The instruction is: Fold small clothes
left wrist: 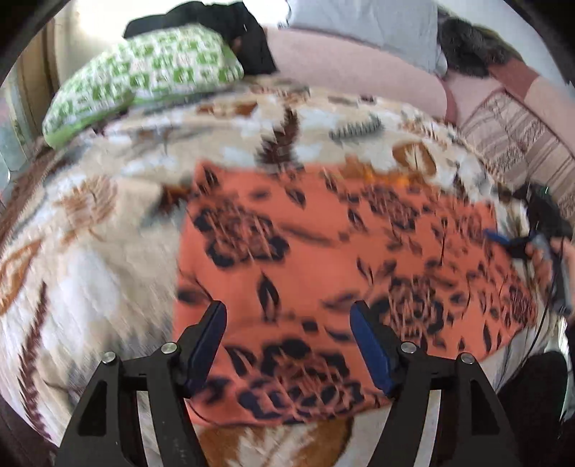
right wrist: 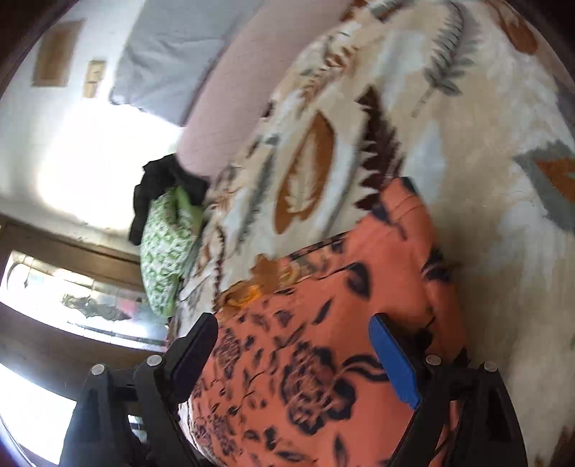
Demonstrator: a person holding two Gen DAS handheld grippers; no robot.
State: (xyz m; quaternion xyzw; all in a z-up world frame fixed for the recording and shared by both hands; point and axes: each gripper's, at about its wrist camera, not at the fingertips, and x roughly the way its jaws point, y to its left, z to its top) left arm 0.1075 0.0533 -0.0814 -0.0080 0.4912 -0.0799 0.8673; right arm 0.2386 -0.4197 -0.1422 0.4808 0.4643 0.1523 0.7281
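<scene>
An orange garment with a dark flower print (left wrist: 323, 273) lies spread flat on a beige leaf-patterned blanket (left wrist: 90, 233). My left gripper (left wrist: 287, 316) is open and empty, hovering just above the garment's near part. My right gripper (right wrist: 293, 323) is open and empty, over the garment (right wrist: 323, 341) near one edge; the view is tilted. The right gripper also shows in the left wrist view (left wrist: 532, 237) at the garment's right edge, held by a hand. Both views are blurred by motion.
A green and white patterned pillow (left wrist: 143, 75) lies at the blanket's far left, with a black cloth (left wrist: 230, 32) behind it. A pink bolster (left wrist: 352, 68) and a grey pillow (left wrist: 370, 25) line the far side. A striped cover (left wrist: 517, 143) lies at the right. A window (right wrist: 72, 294) stands beyond the bed.
</scene>
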